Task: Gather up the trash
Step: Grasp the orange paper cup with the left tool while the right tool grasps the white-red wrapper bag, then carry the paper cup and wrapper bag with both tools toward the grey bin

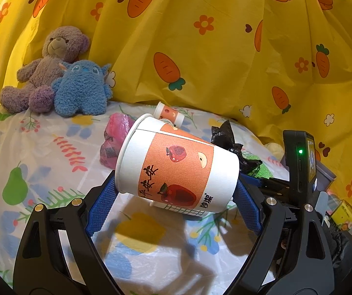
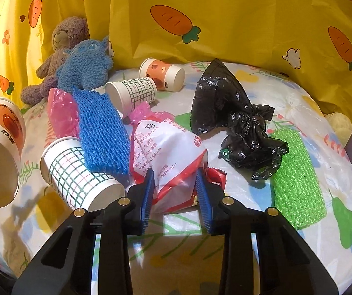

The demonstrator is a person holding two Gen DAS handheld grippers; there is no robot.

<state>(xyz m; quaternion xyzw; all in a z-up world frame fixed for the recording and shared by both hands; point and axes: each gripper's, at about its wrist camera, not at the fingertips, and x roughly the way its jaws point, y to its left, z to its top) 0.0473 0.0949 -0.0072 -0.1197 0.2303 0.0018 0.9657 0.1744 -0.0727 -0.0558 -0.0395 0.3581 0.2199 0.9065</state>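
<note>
On the orange-banded paper cup [image 1: 176,169] I read large Chinese characters down the band, too stylised for me to give, and a small mark "妙潔" near its base. On the red-and-white plastic wrapper [image 2: 168,157] I make out "2026.1", "X156mm" and a digit string roughly "13457016711". The wrapper's remaining Chinese lines are too small and creased for me to read.
</note>
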